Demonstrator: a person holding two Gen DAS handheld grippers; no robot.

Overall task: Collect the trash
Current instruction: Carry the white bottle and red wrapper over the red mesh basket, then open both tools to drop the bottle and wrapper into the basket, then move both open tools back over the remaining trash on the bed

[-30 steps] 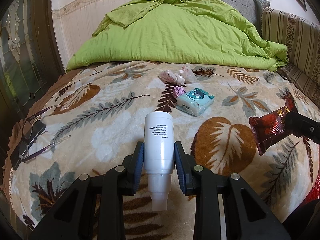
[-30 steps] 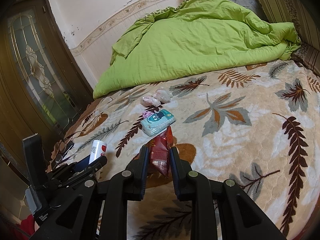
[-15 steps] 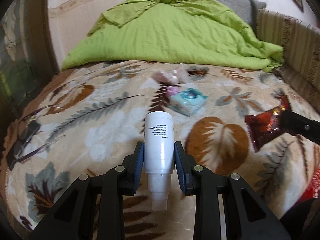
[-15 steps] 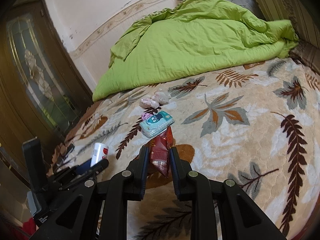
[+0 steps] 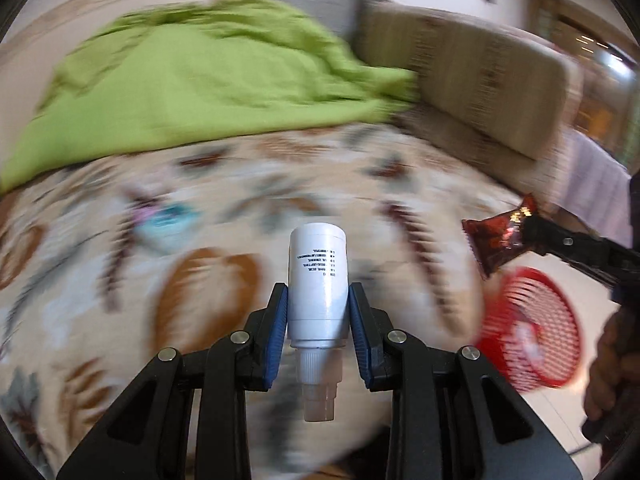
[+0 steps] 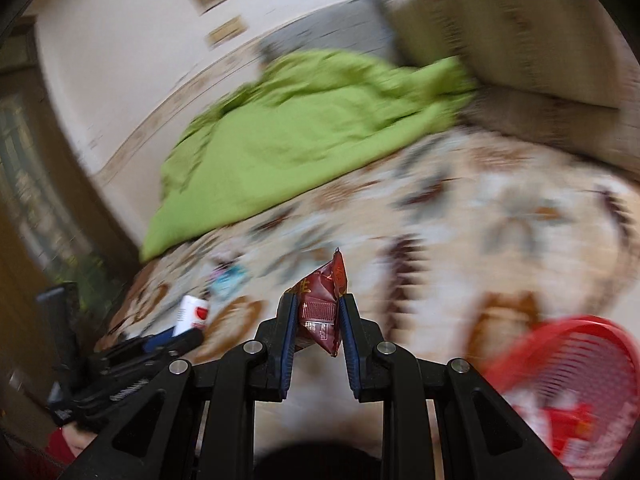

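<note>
My left gripper [image 5: 318, 312] is shut on a white plastic bottle [image 5: 318, 280], whose nozzle points back at the camera. In the right wrist view that bottle [image 6: 192, 314] shows at lower left. My right gripper [image 6: 318, 320] is shut on a dark red snack wrapper [image 6: 322, 296]; the wrapper [image 5: 498, 238] also appears at the right of the left wrist view. A red slatted bin [image 5: 532, 328] stands on the floor beside the bed, low on the right, and the same bin [image 6: 568, 392] fills the lower right corner for the right wrist camera. Both views are motion-blurred.
A leaf-patterned blanket [image 5: 120, 280] covers the bed, with a green quilt [image 5: 192, 80] heaped at its far end. A teal tissue pack [image 5: 168, 220] and pink scraps lie mid-bed. A striped headboard [image 5: 480, 92] runs along the right. A person's hand [image 5: 612, 356] holds the right gripper.
Both grippers have swung right and away from the bed, still holding bottle and wrapper. The red bin has come into view at the lower right of both cameras.
</note>
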